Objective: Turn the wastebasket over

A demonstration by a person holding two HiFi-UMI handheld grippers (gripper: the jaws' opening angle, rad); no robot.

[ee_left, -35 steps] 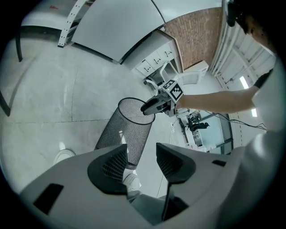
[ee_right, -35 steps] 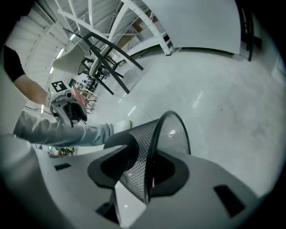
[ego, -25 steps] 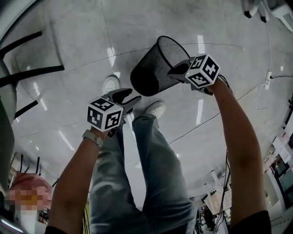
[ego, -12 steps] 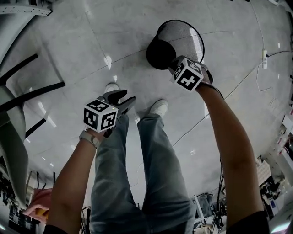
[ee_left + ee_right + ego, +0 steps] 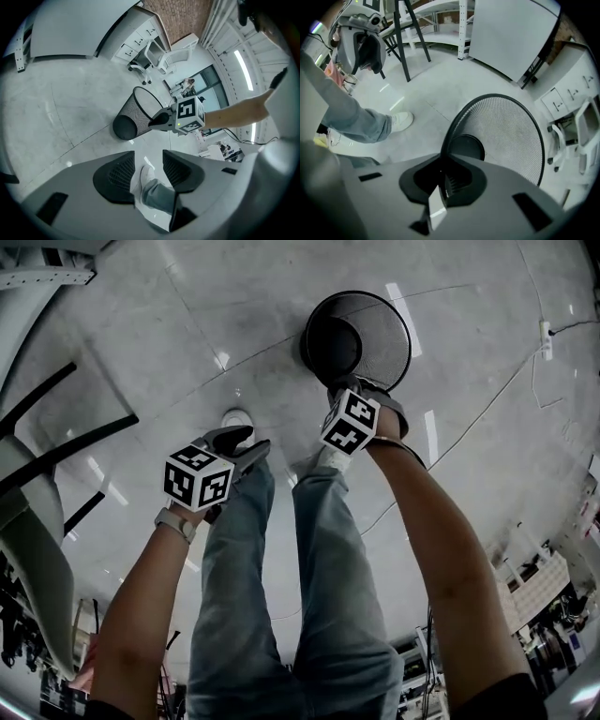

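Note:
The black mesh wastebasket (image 5: 382, 326) is mouth-up in front of the person's feet, and I look down into it at its dark base. My right gripper (image 5: 349, 386) points down and is shut on the near rim. In the right gripper view the thin rim runs between the closed jaws (image 5: 443, 165), with the wastebasket (image 5: 506, 131) spreading beyond. My left gripper (image 5: 249, 442) hovers open and empty over the left shoe, well apart from the basket. The left gripper view shows the wastebasket (image 5: 130, 120) tilted, held by the right gripper (image 5: 157, 122). Whether its base touches the floor is unclear.
Dark table legs (image 5: 66, 432) and a pale tabletop stand at the left. A power strip and cable (image 5: 545, 332) lie on the floor at the far right. A grey panel (image 5: 511, 33) and office chairs (image 5: 157, 56) stand beyond the basket. The person's legs fill the middle.
The right gripper swung the basket from lying tilted on its side to mouth-up and brought it lower and nearer the feet. The left gripper drifted slightly and stayed open.

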